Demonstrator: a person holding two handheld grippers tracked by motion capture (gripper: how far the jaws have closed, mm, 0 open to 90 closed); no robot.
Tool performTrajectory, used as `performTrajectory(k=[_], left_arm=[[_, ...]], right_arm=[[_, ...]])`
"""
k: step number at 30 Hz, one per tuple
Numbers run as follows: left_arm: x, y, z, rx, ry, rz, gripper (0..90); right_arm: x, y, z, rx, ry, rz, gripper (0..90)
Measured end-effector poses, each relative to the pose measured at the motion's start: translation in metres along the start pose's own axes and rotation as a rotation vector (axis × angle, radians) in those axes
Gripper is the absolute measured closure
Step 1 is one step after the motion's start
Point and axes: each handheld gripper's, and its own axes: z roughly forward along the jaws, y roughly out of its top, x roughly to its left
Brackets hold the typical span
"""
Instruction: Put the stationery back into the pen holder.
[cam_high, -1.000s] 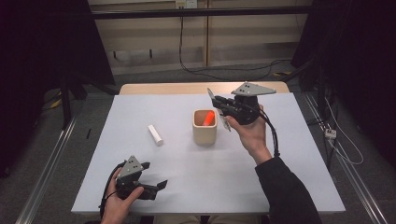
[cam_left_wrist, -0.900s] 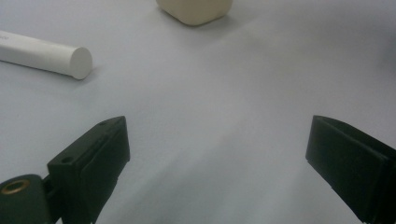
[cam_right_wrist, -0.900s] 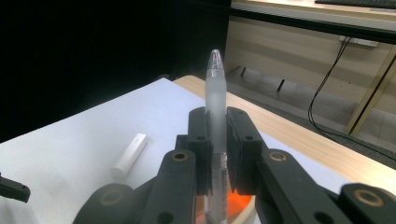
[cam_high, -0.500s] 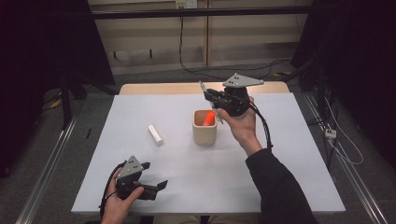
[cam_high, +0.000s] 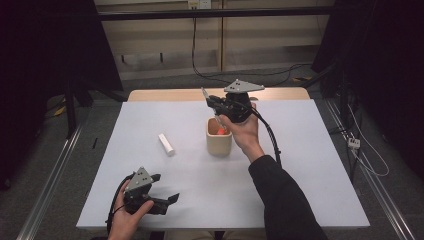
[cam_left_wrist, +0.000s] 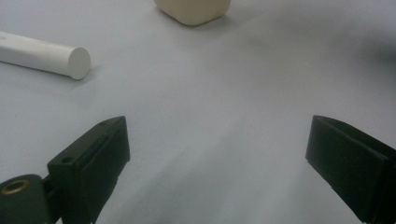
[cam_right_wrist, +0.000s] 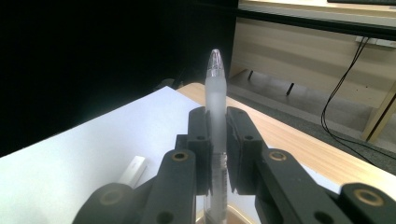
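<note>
over by the far edge of the table (cam_high: 310, 165), the right gripper (cam_high: 214, 106) hangs just above the beige cup (cam_high: 219, 141), its jaws pressed tight on a frosted clear pen (cam_right_wrist: 215, 116) that stands upright between them, capped tip pointing up. the pen's lower end dips toward the mouth of the cup, where something orange-red glows inside. the cup sits near the middle of the table, a bit toward the far edge. a white tube (cam_high: 166, 144) lies flat to its left, well apart from it. down at the near left corner the left gripper (cam_high: 162, 192) rests low over the table with its jaws spread wide and nothing between them.
</note>
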Motion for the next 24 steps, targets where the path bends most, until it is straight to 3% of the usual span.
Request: performTrajectory(k=[10, 24], left_arm=[[0.000, 0.000, 0.000, -0.002, 0.001, 0.003, 6.2], [0.000, 0.000, 0.000, 0.003, 0.003, 0.001, 6.2]], right_arm=[[-0.005, -0.015, 0.008, 0.015, -0.018, 0.006, 81.1], [-0.004, -0.040, 0.012, 0.056, 0.013, 0.018, 80.2]])
